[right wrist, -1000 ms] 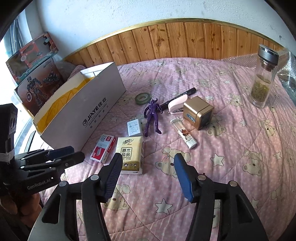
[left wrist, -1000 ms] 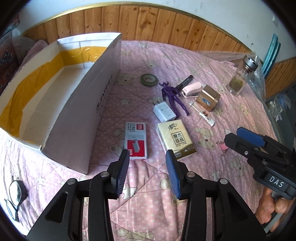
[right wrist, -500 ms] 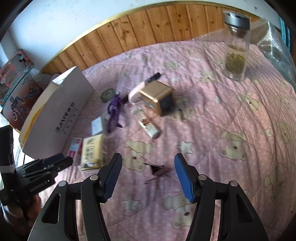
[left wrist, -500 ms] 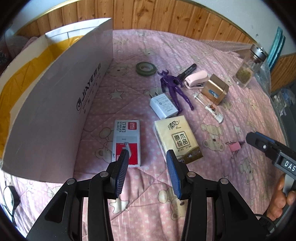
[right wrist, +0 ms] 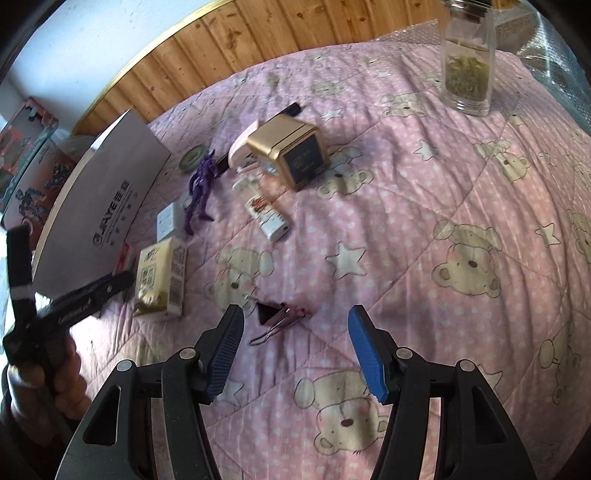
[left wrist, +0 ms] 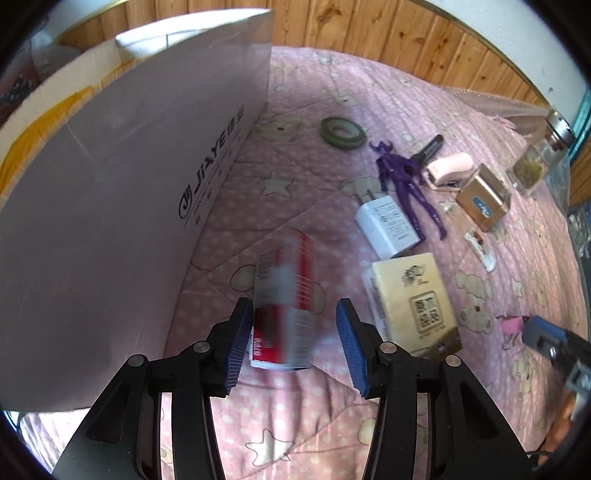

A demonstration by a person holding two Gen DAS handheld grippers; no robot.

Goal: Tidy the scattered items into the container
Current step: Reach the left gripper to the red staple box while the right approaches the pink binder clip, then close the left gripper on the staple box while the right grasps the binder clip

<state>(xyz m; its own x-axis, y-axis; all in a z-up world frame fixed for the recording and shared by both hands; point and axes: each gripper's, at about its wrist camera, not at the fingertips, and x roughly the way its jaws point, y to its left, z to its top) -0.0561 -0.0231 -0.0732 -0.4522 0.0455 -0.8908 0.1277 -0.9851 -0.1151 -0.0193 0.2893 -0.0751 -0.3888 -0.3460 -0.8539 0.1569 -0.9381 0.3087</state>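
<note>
My left gripper (left wrist: 293,345) is open, its jaws astride the near end of a red and white staples box (left wrist: 286,295) lying on the pink quilt beside the white cardboard container (left wrist: 122,199). My right gripper (right wrist: 293,350) is open just short of a pink binder clip (right wrist: 280,317), which also shows in the left wrist view (left wrist: 511,325). A yellow tissue pack (left wrist: 413,295), white charger (left wrist: 388,225), purple figure (left wrist: 404,181), green tape roll (left wrist: 343,129), pink stapler (left wrist: 448,170), gold box (left wrist: 484,199), black marker (left wrist: 430,147) and small tube (right wrist: 267,214) lie scattered.
A glass jar of dried leaves (right wrist: 467,70) stands at the far right of the bed. A wooden panelled wall (right wrist: 295,29) runs behind. Toy boxes (right wrist: 26,147) stand beyond the container. The left gripper also shows in the right wrist view (right wrist: 92,295).
My left gripper moved forward and down until its jaws came astride the staples box. My right gripper moved forward and down toward the binder clip.
</note>
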